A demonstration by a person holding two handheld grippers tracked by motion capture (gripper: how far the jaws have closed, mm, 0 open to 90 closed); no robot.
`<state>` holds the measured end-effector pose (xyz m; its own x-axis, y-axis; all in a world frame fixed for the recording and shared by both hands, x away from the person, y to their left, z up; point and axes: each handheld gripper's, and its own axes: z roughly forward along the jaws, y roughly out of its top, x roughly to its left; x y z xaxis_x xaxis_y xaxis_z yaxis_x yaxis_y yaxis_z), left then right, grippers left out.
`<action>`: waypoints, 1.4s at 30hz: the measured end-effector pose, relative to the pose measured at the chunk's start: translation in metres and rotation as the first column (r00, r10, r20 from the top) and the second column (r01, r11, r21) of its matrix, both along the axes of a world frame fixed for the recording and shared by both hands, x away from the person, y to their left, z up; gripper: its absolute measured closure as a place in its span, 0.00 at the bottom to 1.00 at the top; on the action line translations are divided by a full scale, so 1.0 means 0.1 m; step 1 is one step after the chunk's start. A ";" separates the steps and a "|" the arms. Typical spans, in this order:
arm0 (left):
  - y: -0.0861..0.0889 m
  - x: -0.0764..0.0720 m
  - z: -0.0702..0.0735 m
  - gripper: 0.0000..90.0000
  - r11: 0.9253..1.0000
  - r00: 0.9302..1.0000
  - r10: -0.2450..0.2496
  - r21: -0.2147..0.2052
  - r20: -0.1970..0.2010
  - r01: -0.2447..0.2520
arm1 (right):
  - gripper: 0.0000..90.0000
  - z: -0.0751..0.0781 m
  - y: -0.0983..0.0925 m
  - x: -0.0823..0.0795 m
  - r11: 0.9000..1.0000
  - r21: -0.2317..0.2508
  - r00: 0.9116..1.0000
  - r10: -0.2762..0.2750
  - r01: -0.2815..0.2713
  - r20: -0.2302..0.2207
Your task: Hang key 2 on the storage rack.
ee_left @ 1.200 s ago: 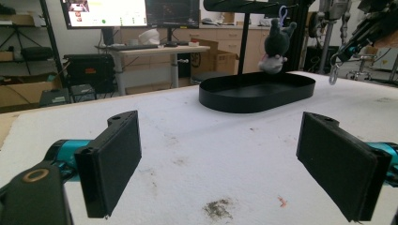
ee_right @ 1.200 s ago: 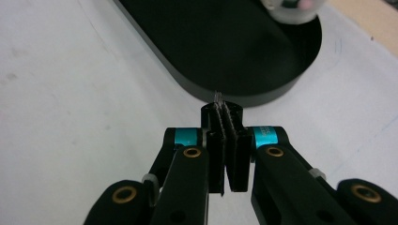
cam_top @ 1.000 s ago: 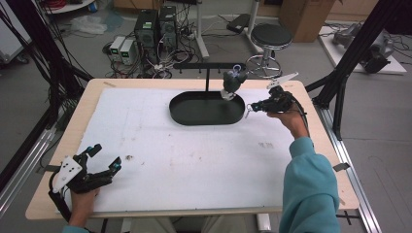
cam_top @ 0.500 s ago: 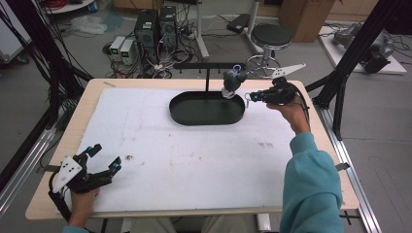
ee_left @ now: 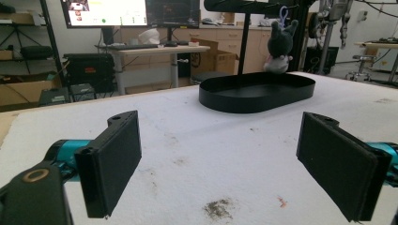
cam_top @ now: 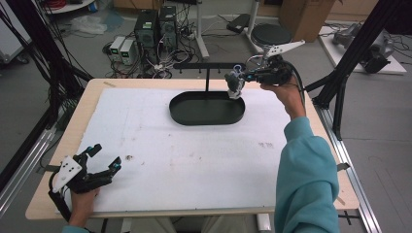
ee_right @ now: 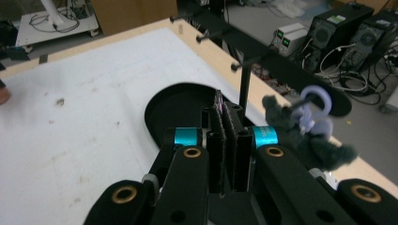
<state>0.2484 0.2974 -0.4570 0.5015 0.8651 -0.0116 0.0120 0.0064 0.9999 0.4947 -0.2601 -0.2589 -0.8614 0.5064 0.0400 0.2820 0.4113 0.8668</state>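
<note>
High view — right tongs point(cam_top: 241, 76) pressed together above the black tray's point(cam_top: 206, 118) far right end; plush keychain point(cam_top: 235, 85) dangles just beside their tips. Left tongs point(cam_top: 103, 163) spread, well apart from tray, near counter's point(cam_top: 194, 160) front corner.

Left gripper view — plush hangs over tray's far side.

Right gripper view — pads shut flat, plush just beside them.

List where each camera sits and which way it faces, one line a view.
High view: above the table's near edge, looking forward and down; both forearms and the left gripper show.
Left gripper view: low over the table, facing the black tray between open jaws.
Right gripper view: raised beside the rack, over shut jaws.
Shared: tray and plush keychain.
</note>
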 end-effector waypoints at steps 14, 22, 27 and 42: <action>0.00 0.00 0.00 0.16 1.000 1.000 0.000 -0.002 0.002 0.000 | 0.99 0.30 0.47 0.27 0.998 -0.060 1.000 0.029 -0.028 0.007; 0.00 0.00 0.00 0.16 1.000 1.000 -0.001 0.000 0.003 0.001 | 0.99 0.34 0.73 0.40 0.993 -0.105 0.998 0.057 -0.056 0.016; 0.00 0.00 0.00 0.16 1.000 1.000 -0.001 -0.001 0.002 0.001 | 0.99 0.30 0.79 0.43 0.989 -0.135 0.999 0.052 -0.052 -0.004; 0.00 0.00 0.00 0.16 1.000 1.000 -0.002 0.005 0.002 0.002 | 0.98 0.18 0.87 0.49 0.975 -0.216 0.998 0.047 -0.054 -0.036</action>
